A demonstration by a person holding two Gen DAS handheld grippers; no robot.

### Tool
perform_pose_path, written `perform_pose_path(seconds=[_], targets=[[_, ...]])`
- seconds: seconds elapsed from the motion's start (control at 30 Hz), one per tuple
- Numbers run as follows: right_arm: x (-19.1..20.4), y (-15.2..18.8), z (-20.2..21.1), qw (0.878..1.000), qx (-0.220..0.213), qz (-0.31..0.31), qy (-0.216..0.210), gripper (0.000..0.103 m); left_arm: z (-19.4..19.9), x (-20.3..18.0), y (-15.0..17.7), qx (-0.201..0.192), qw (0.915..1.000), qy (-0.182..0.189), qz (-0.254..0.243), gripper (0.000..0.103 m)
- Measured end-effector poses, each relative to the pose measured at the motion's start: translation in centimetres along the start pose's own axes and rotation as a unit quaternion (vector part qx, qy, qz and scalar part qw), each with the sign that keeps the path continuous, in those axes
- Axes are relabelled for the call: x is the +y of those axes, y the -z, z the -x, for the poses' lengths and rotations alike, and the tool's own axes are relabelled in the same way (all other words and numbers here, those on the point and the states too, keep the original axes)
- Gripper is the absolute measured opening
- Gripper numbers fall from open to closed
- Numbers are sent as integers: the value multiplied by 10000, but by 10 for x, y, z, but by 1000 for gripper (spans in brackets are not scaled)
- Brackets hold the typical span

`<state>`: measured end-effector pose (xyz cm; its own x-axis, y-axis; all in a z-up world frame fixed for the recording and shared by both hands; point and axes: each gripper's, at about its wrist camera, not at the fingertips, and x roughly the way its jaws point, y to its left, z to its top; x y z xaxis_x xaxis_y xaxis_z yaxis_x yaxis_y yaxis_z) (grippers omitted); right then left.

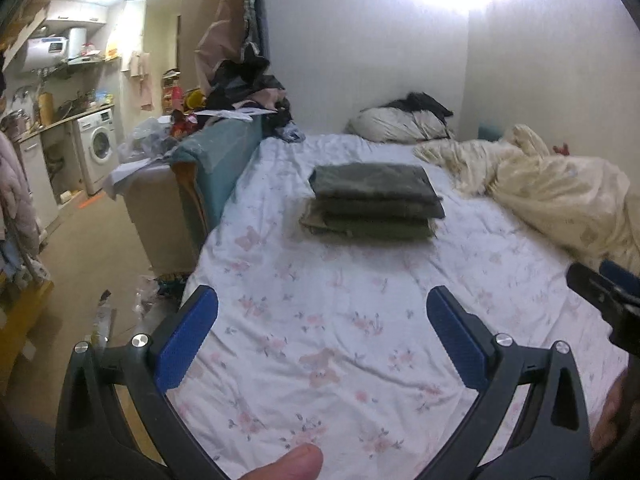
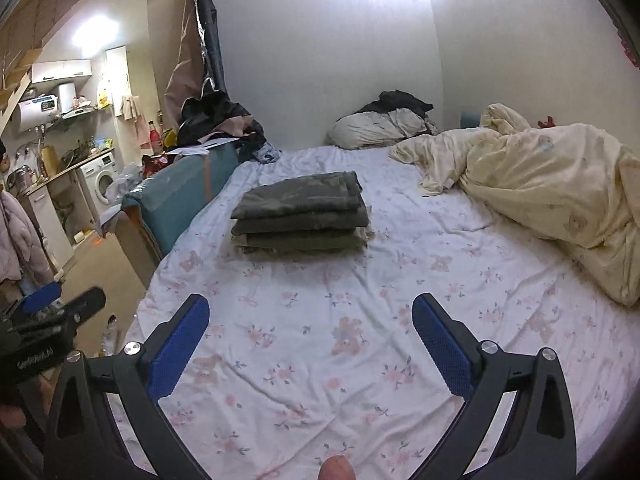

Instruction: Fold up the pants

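Dark olive-green pants [image 1: 374,200] lie folded in a neat stack on the floral bed sheet [image 1: 320,320], well ahead of both grippers. In the right wrist view the same folded pants [image 2: 302,216] sit left of centre on the sheet [image 2: 340,340]. My left gripper [image 1: 322,300] stands wide open over bare sheet, nothing between its blue pads [image 1: 188,336]. My right gripper [image 2: 310,308] is likewise wide open and empty, short of the stack. The right gripper's tip [image 1: 600,284] shows at the left view's right edge, and the left gripper [image 2: 60,312] at the right view's left edge.
A crumpled cream duvet [image 2: 540,192] fills the bed's right side. A pillow with dark clothes [image 1: 404,120] lies at the head by the wall. A teal padded bench [image 1: 216,160] heaped with clothes borders the bed's left edge. Beyond it are floor and a washing machine [image 1: 98,146].
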<state>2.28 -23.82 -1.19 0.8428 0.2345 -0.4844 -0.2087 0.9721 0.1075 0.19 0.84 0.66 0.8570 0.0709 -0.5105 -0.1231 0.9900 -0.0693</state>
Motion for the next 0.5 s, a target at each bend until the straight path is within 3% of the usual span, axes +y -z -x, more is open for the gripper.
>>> perform_pose_path(seconds=[0.17, 0.33, 0.5], targets=[[-3, 23, -13, 9995, 91, 115, 298, 103, -6, -12, 18, 40, 9999, -4, -148, 103], [-4, 32, -21, 9994, 185, 90, 273, 103, -20, -16, 25, 232, 9997, -18, -114, 103], [2, 33, -25, 9995, 218, 149, 168, 103, -20, -18, 21, 73, 9998, -74, -140, 103]])
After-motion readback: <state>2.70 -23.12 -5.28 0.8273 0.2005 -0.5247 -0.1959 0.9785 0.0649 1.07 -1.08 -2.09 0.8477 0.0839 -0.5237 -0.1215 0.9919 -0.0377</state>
